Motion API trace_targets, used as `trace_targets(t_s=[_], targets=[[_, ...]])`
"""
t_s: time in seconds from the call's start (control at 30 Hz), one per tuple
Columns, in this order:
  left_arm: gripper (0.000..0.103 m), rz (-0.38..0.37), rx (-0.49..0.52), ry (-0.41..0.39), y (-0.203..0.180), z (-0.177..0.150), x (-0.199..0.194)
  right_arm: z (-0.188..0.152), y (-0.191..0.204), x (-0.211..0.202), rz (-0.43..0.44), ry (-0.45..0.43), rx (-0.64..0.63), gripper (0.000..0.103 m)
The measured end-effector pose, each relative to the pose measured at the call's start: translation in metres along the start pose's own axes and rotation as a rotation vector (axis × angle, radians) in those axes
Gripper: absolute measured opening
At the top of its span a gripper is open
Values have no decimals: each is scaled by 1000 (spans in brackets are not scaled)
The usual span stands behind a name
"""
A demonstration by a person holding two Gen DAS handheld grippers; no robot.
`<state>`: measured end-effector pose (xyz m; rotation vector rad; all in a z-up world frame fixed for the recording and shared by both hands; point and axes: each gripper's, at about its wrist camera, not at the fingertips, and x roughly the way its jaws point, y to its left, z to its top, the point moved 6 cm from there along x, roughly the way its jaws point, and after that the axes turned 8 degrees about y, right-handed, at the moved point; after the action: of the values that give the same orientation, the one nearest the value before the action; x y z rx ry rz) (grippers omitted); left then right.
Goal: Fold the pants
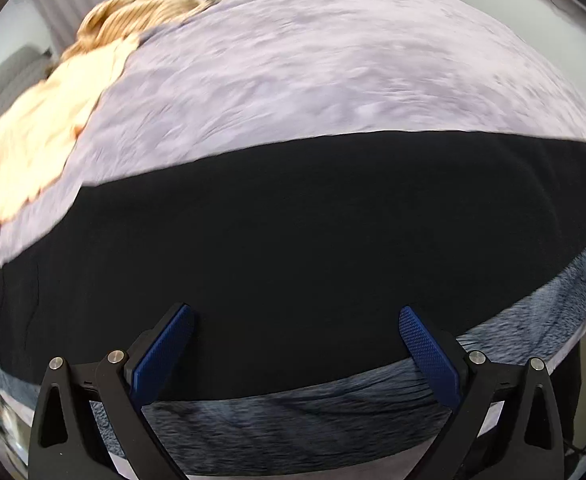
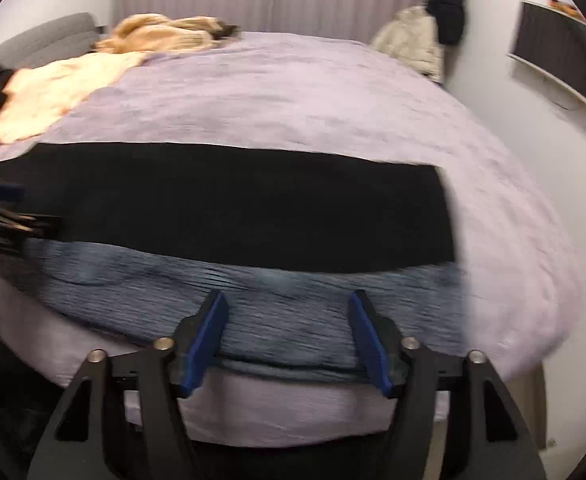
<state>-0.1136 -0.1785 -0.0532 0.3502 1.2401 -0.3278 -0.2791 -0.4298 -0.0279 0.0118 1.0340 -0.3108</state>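
Black pants [image 1: 293,240] lie flat in a long band across a lilac bed; they also show in the right wrist view [image 2: 229,204]. Their near edge rests on a grey-blue cloth [image 2: 261,308] [image 1: 313,412]. My left gripper [image 1: 295,316] is open and empty, its blue pads [image 1: 165,352] over the pants' near edge. My right gripper [image 2: 287,300] is open and empty above the grey-blue cloth, short of the pants. The left gripper [image 2: 1,216] shows blurred at the left edge of the right wrist view.
The lilac bedspread [image 2: 293,100] covers the bed. Peach and tan garments [image 2: 73,80] [image 1: 33,132] are piled at the far left. A cream jacket [image 2: 413,44] and dark coat [image 2: 447,4] hang at the far right wall. A framed panel [image 2: 561,56] is on the right wall.
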Motion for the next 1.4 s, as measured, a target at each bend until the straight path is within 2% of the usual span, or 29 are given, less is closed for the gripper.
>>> trace_targets(t_s=[0.07,0.13,0.23,0.33,0.43,0.5,0.57,0.67,0.77,0.83,1.03,1.17,1.3,1.37,1.4], targets=[[103,-28,-34,4,12,-1,1,-6,-23,-5,25,23,60,75],[103,-19,-37,-5,11,-2,-5,-9,-32,-21,5,4,85,76],[103,-68,-5,-37,-11,5,-15,-17,-22,-42,76,-14,84,82],[103,-102,1,-61,-39,31,-20,-30,-6,-35,157,32,91,83],[103,-62,-16,-96,-56,63,-16,-37,0,-17,162,73,125,83],[103,-1,-10,-51,-62,72,-2,-34,-1,-12,225,67,179,83],[103,15,-18,-12,-64,64,6,-28,-1,-9,287,46,208,83],[103,-31,-15,-10,-68,33,-1,-30,0,1,354,49,217,83],[103,-34,-4,-5,-65,7,-5,-26,-5,9,407,21,267,85],[103,-24,0,-11,-62,3,-6,-21,-11,11,442,7,313,86],[103,-12,-18,-10,-53,14,6,-31,-16,4,574,-39,369,87],[103,-41,-50,1,-50,21,4,-16,-27,7,643,-111,466,88],[103,-50,-65,-7,-50,28,5,7,-19,17,618,-141,436,88],[103,-16,-50,-26,-54,26,7,14,-13,22,575,-136,389,81],[103,6,-39,-40,-56,24,8,17,-12,22,543,-119,362,57]])
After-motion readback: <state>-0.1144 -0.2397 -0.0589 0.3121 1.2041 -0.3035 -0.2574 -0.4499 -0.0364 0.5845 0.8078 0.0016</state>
